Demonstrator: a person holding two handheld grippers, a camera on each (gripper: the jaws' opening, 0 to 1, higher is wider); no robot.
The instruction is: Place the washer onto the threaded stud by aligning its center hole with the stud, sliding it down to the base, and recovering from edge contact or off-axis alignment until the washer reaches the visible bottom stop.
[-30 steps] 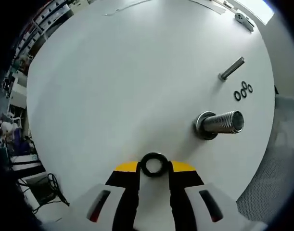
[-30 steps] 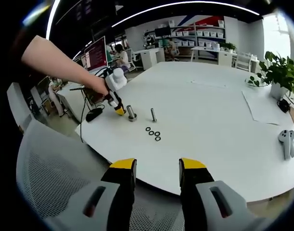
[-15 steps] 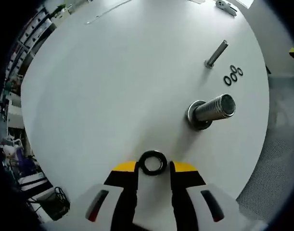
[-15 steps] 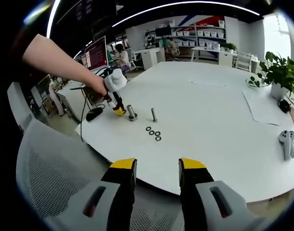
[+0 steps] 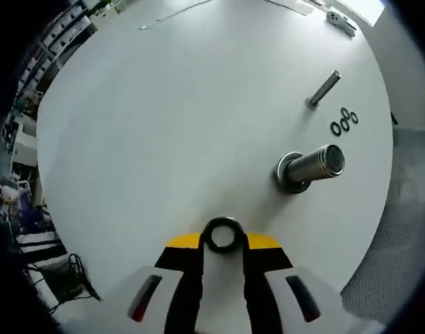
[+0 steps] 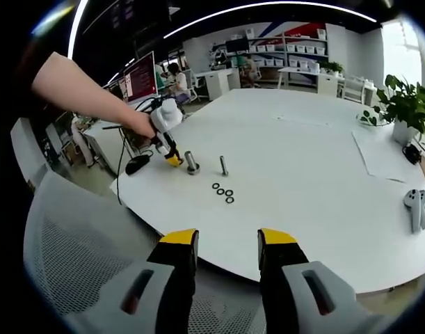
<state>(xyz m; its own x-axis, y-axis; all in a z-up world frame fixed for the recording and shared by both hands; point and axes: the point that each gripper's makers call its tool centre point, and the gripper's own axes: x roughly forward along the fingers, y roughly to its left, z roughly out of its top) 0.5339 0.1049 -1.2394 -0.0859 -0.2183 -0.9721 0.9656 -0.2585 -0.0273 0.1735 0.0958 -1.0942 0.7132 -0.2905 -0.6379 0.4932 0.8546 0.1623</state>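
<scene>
Washer (image 5: 222,235) clamped in left gripper (image 5: 222,240), left of threaded stud (image 5: 311,168)
Bare white table (image 5: 170,118) surrounds both; table edge lies right. Stud has shifted slightly right. Right gripper (image 6: 226,240) hangs apart, unchanged.

The threaded stud (image 5: 315,167) looks like bright, ribbed metal with a shiny end face; the washer (image 5: 222,234) is dark and faintly glossy; the table (image 5: 170,118) is smooth matt white; the chair back (image 6: 80,236) is grey woven mesh
</scene>
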